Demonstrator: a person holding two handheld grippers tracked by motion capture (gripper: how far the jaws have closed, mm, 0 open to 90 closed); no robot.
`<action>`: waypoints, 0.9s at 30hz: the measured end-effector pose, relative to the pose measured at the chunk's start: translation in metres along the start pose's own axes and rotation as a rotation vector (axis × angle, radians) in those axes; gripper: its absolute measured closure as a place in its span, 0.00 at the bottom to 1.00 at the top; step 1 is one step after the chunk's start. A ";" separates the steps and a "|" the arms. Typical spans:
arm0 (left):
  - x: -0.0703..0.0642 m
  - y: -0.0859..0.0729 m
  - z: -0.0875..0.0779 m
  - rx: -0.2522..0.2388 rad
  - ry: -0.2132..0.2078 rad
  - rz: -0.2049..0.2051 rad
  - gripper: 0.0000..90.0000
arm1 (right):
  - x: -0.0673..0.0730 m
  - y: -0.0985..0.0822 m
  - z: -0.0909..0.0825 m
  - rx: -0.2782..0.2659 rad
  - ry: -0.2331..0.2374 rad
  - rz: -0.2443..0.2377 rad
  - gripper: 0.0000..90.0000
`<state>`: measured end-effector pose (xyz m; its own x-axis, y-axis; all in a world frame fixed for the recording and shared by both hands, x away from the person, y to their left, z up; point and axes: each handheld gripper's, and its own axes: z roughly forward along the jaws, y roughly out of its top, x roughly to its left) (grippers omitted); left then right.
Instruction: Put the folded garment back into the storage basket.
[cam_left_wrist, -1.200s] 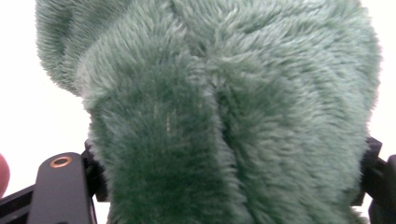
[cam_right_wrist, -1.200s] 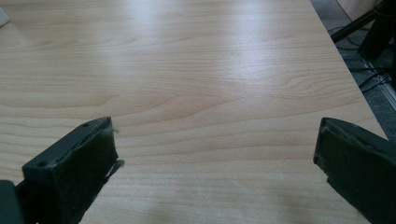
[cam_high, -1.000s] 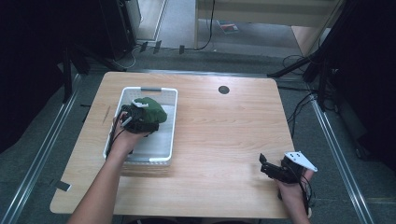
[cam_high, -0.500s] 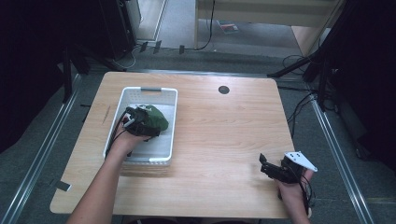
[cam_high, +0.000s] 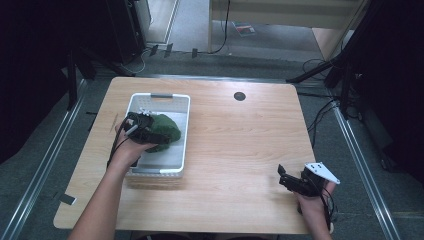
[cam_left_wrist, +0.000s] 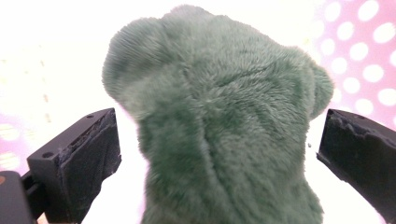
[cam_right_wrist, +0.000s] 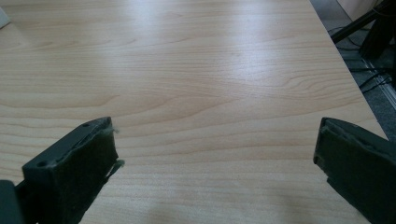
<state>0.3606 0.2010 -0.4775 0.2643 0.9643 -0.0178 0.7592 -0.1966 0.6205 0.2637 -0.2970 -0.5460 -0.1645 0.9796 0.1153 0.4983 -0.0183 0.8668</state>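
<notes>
A green plush toy (cam_high: 164, 131) lies in the white basket (cam_high: 159, 96) on the left half of the wooden table (cam_high: 235, 140). My left gripper (cam_high: 148, 132) reaches into the basket from the toy's left side. In the left gripper view the fuzzy toy (cam_left_wrist: 219, 107) sits between the jaws of my left gripper (cam_left_wrist: 219, 140), with a gap on each side. These jaws have just been opening and the pads do not press on the toy. My right gripper (cam_high: 283, 177) rests at the table's near right corner. It is open (cam_right_wrist: 217, 144) over bare wood.
A small black round disc (cam_high: 239, 96) sits in the tabletop at the far middle. The table's right edge (cam_right_wrist: 355, 70) is close to the right gripper, with cables and stand legs (cam_high: 325, 70) on the floor beyond.
The left hand carried the green toy a little toward the near side and down into the basket, and its jaws opened off the toy. The right gripper kept still.
</notes>
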 end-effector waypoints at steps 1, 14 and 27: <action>0.002 0.000 -0.007 -0.020 0.004 -0.003 0.00 | 0.000 0.000 0.000 0.000 -0.001 0.000 0.00; 0.018 -0.015 -0.069 -0.214 -0.009 -0.040 0.00 | 0.000 0.000 -0.001 -0.011 -0.007 -0.003 0.00; 0.036 -0.053 -0.116 -0.338 0.011 -0.092 0.00 | 0.002 0.000 0.000 -0.006 -0.018 -0.015 0.00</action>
<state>0.2606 0.2670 -0.4203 0.1961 0.9775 -0.0779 0.5393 -0.0412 0.8411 0.2633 -0.2954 -0.5460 -0.1563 0.9833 0.0932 0.4907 -0.0046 0.8713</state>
